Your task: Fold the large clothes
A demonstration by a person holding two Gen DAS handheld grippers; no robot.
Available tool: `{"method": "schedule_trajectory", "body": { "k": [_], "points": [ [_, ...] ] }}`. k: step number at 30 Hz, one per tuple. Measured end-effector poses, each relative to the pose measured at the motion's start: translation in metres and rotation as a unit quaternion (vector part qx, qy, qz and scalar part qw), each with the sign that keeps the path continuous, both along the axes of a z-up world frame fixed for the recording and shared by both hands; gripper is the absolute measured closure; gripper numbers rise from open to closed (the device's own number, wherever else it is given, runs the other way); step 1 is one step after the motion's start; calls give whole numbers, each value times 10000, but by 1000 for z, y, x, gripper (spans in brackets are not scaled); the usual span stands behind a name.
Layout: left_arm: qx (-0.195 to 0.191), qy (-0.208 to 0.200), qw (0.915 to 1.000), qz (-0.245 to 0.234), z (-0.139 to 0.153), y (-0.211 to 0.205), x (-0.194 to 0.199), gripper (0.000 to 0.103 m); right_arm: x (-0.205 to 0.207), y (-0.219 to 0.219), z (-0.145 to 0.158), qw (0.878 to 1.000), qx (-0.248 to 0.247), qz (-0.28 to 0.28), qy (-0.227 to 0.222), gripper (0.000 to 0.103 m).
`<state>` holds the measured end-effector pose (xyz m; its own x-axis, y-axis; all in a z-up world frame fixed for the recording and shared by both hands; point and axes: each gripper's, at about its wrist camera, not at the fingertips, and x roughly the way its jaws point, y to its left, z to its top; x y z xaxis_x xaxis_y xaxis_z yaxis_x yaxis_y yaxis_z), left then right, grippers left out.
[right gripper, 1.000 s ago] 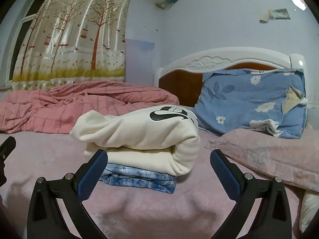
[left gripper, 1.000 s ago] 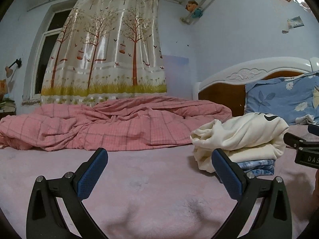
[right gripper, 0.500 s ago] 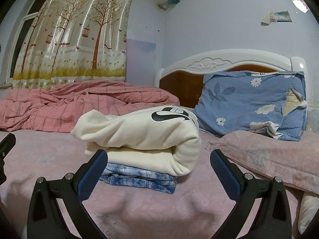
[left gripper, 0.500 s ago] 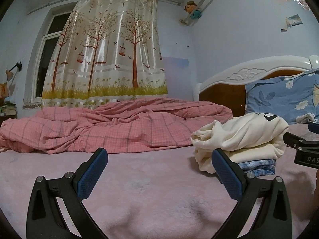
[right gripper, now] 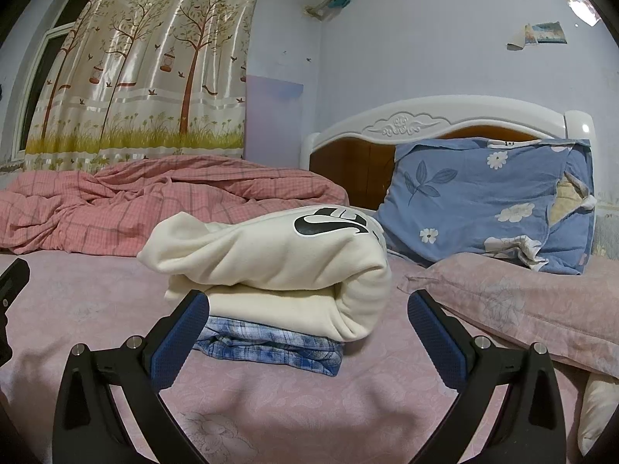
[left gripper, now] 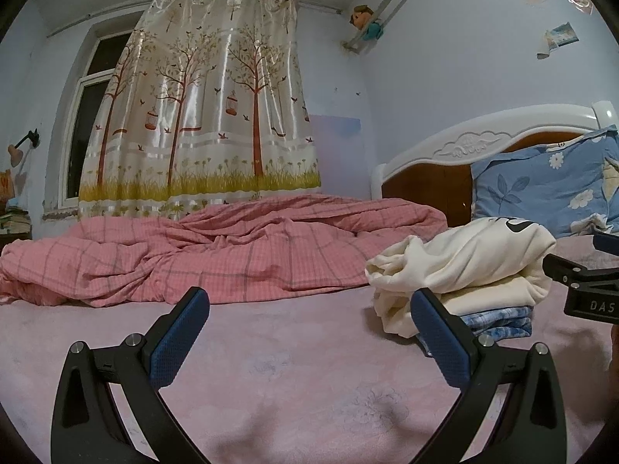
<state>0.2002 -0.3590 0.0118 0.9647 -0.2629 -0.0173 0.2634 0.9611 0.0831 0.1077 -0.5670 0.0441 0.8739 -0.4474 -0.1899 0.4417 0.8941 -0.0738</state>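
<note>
A folded cream sweatshirt (right gripper: 278, 266) with a black logo lies on top of a folded blue plaid garment (right gripper: 271, 342) on the pink bed sheet (right gripper: 290, 398). My right gripper (right gripper: 307, 311) stands open just in front of this stack, empty. The left wrist view has the same cream sweatshirt (left gripper: 464, 263) and blue plaid garment (left gripper: 499, 319) at the right. My left gripper (left gripper: 309, 309) is open and empty over bare pink sheet (left gripper: 290, 367), left of the stack. The right gripper's black body (left gripper: 588, 290) shows at that view's right edge.
A crumpled pink checked duvet (left gripper: 216, 251) lies across the far side of the bed. A blue flowered pillow (right gripper: 495, 201) leans on the white and wood headboard (right gripper: 425, 127), with a pink pillow (right gripper: 514, 301) in front. A tree-patterned curtain (left gripper: 201, 108) covers the window.
Both wrist views have tilted slightly upward and drawn back a little from the stack. The clothes have not moved and both grippers stay open.
</note>
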Motion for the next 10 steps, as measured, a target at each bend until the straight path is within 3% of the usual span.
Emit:
{"method": "schedule_trajectory", "body": {
  "k": [10],
  "points": [
    [57,12,10000,-27,0,-7,2,0,0,-1,0,10000,7,2,-1,0]
  ]
}}
